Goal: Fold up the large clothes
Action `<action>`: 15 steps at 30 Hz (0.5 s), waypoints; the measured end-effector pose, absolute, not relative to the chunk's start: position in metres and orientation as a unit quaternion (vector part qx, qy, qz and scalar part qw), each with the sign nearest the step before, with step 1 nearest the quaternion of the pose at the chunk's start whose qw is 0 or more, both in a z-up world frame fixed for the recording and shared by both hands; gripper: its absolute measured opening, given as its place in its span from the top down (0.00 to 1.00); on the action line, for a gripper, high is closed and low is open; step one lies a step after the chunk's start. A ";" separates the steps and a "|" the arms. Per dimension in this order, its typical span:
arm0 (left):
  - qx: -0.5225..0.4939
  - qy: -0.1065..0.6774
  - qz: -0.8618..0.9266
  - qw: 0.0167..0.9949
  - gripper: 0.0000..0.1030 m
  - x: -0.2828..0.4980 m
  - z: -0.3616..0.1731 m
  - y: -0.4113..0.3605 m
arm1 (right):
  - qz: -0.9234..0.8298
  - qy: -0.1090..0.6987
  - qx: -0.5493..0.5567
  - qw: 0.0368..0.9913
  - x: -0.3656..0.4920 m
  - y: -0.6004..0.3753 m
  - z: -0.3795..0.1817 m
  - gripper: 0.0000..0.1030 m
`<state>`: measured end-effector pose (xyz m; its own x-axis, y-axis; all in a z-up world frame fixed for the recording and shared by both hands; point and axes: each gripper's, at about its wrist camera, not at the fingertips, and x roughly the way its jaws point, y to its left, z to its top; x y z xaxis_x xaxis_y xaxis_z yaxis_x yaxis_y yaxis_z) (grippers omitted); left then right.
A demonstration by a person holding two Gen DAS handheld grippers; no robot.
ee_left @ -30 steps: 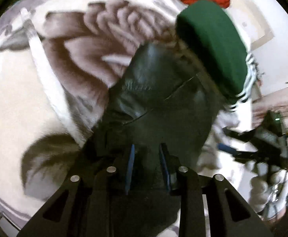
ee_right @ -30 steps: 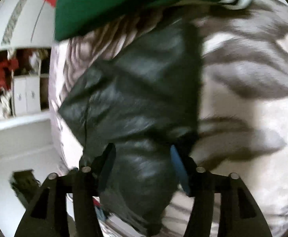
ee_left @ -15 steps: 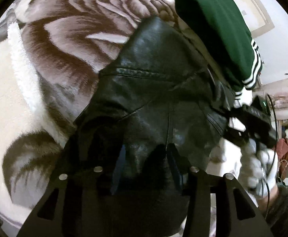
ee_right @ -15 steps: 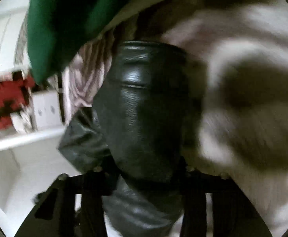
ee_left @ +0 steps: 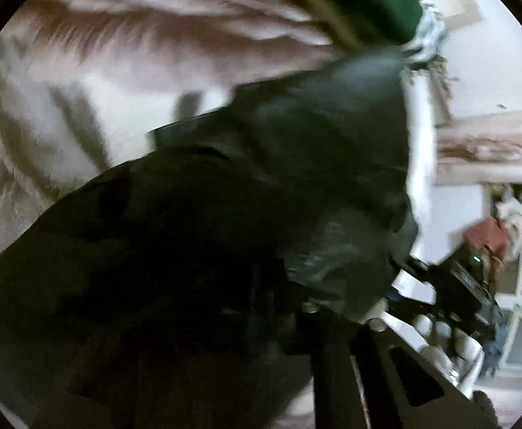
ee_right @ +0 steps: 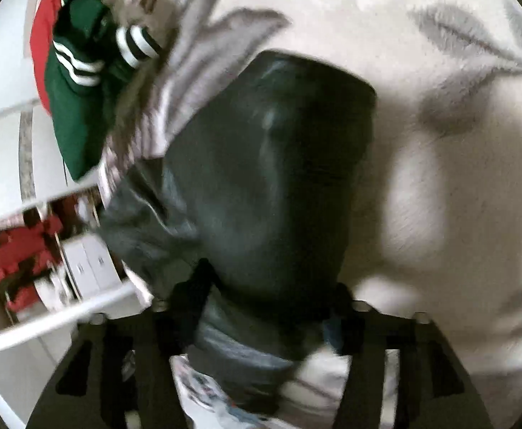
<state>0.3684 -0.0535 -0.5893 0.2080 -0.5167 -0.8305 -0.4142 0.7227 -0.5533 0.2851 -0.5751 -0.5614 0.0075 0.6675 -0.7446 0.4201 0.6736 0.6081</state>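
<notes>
A black leather jacket [ee_left: 261,193] lies bunched on a cream blanket with brown and grey flower print [ee_left: 93,82]. It drapes over my left gripper [ee_left: 261,307], whose fingers are buried in the dark leather, so their gap is hidden. In the right wrist view the jacket [ee_right: 271,178] fills the space between my right gripper's [ee_right: 268,307] fingers, which stand wide around a thick fold. The right gripper also shows in the left wrist view [ee_left: 450,286], at the jacket's right edge.
A green garment with white stripes [ee_right: 82,82] and a red garment [ee_right: 43,46] lie at the blanket's far edge. White cabinets and shelves [ee_right: 85,268] stand beyond the bed. The blanket [ee_right: 439,143] stretches to the right.
Both grippers have moved with the jacket. The leather has slid over the left gripper and hidden its fingers. The right view has swung so more blanket shows to the right.
</notes>
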 end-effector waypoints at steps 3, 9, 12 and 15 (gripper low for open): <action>-0.424 0.621 -0.050 0.657 0.96 0.371 -0.610 -0.041 | 0.146 0.704 0.399 0.570 0.291 -0.565 -0.591 0.34; -0.397 0.623 -0.061 0.671 0.96 0.371 -0.606 -0.046 | 0.205 0.688 0.409 0.564 0.323 -0.536 -0.611 0.20; -0.407 0.619 -0.062 0.669 0.96 0.370 -0.605 -0.042 | 0.205 0.673 0.403 0.586 0.332 -0.525 -0.606 0.19; -0.405 0.615 -0.065 0.673 0.96 0.365 -0.605 -0.035 | 0.195 0.665 0.399 0.600 0.336 -0.513 -0.611 0.22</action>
<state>0.3649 -0.0346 -0.6049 0.2346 -0.5851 -0.7763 -0.4114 0.6638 -0.6246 0.3359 -0.5131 -0.6109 0.0388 0.7644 -0.6436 0.2961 0.6063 0.7380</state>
